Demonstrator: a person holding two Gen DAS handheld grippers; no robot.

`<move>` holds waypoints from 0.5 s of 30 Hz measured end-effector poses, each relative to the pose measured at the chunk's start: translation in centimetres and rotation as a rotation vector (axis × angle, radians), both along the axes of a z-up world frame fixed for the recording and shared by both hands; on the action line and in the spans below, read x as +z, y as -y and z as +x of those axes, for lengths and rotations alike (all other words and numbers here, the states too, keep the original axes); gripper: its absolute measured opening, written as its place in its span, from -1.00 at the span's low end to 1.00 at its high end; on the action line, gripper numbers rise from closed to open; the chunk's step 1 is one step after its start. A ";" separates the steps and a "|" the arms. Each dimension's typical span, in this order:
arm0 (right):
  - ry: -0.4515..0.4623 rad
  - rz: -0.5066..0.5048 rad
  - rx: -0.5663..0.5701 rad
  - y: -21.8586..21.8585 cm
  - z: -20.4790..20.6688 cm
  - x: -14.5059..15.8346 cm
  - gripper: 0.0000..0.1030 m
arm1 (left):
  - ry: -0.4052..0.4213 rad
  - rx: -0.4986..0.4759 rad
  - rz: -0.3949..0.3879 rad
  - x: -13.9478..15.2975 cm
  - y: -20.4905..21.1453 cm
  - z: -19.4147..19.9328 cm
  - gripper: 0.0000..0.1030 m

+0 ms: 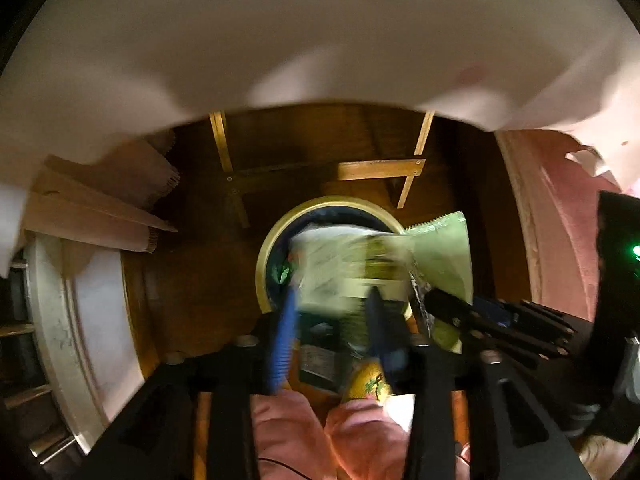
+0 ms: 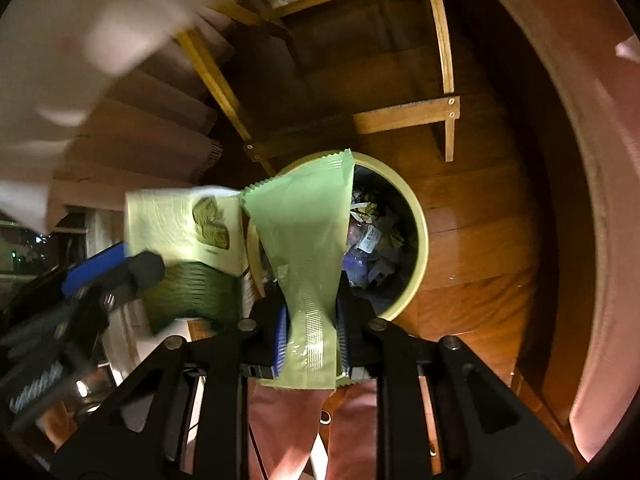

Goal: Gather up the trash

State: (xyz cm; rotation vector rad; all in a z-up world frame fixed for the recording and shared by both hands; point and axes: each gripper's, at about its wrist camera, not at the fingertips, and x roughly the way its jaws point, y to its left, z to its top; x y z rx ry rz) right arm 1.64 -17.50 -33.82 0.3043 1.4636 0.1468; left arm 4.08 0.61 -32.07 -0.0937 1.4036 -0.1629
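Observation:
A round bin with a yellow rim (image 1: 272, 240) (image 2: 420, 248) stands on the wooden floor, with mixed trash (image 2: 372, 240) inside. My left gripper (image 1: 332, 300) is shut on a green and white snack box (image 1: 340, 264), blurred, just above the bin's opening. In the right wrist view that box (image 2: 180, 224) sits left of the bin with the left gripper (image 2: 128, 264) under it. My right gripper (image 2: 310, 320) is shut on a pale green wrapper (image 2: 304, 220), which fans out over the bin's left half. The wrapper (image 1: 440, 256) and right gripper (image 1: 460, 308) show beside the box.
A wooden frame with legs and a crossbar (image 1: 376, 170) (image 2: 404, 116) stands just behind the bin. A white cloth (image 1: 280, 40) hangs overhead. Brown paper bags (image 1: 100, 208) lie to the left, pink fabric (image 1: 560, 220) to the right. The person's pink trousers (image 1: 300, 432) are below.

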 end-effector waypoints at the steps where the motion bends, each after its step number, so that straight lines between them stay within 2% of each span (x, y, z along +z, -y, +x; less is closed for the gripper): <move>1: -0.002 0.002 -0.002 0.0 0.1 -0.7 -0.55 | -0.002 -0.001 -0.008 -0.7 -0.2 0.1 0.21; 3: -0.008 0.006 -0.004 -0.1 0.4 -2.3 -0.17 | -0.005 0.004 -0.013 -2.1 -0.7 0.3 0.48; 4: -0.011 0.008 -0.005 -0.2 0.5 -2.8 -0.13 | -0.006 0.008 -0.014 -2.7 -0.7 0.4 0.57; 10: -0.018 -0.013 0.002 -0.1 0.0 -4.1 -0.10 | -0.002 0.039 0.006 -4.4 -1.3 0.7 0.59; 15: -0.003 -0.025 -0.003 0.4 -0.3 -4.0 -0.07 | 0.041 0.030 0.030 -3.3 -1.5 0.3 0.59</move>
